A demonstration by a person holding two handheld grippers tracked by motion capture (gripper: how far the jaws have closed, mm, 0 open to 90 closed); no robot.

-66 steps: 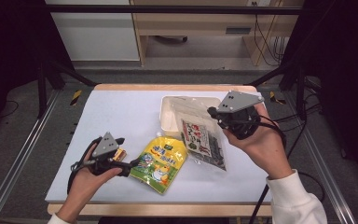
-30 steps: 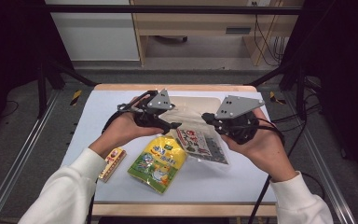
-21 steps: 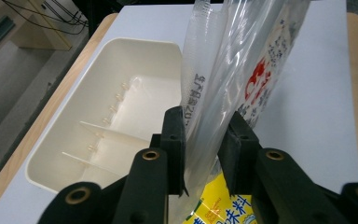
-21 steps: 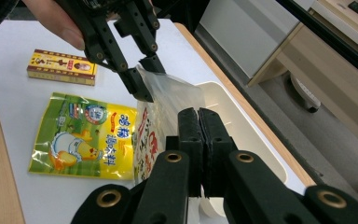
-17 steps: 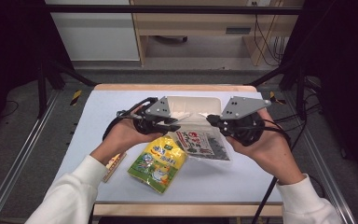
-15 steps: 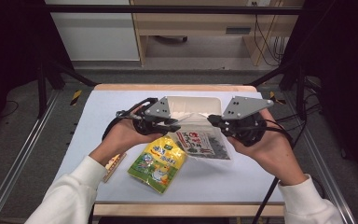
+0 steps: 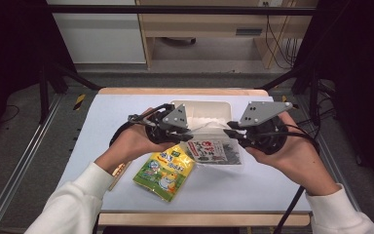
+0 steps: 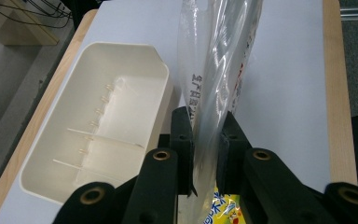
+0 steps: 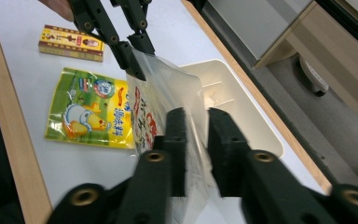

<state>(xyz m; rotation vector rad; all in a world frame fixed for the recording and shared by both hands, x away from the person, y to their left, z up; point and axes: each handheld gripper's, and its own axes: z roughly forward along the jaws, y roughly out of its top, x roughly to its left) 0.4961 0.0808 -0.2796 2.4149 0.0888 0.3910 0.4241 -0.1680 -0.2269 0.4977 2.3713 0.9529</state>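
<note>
High view: I hold the clear bag [image 7: 213, 151] up between both grippers, just over the table [image 7: 282, 190].
Going left to right, a small yellow box [image 9: 71, 43] lies flat, then a yellow pouch [image 7: 165, 168] beside it. My left gripper [image 7: 187, 137] has just closed and pinches the bag's edge; in the left gripper view the film runs straight up between the pressed pads. The bag hangs in front of the white tray [image 7: 202, 108], its printed face up. My right gripper [image 7: 231, 132] has just been opening: in the right gripper view its jaws stand apart with the film between them, loose at the right pad.
</note>
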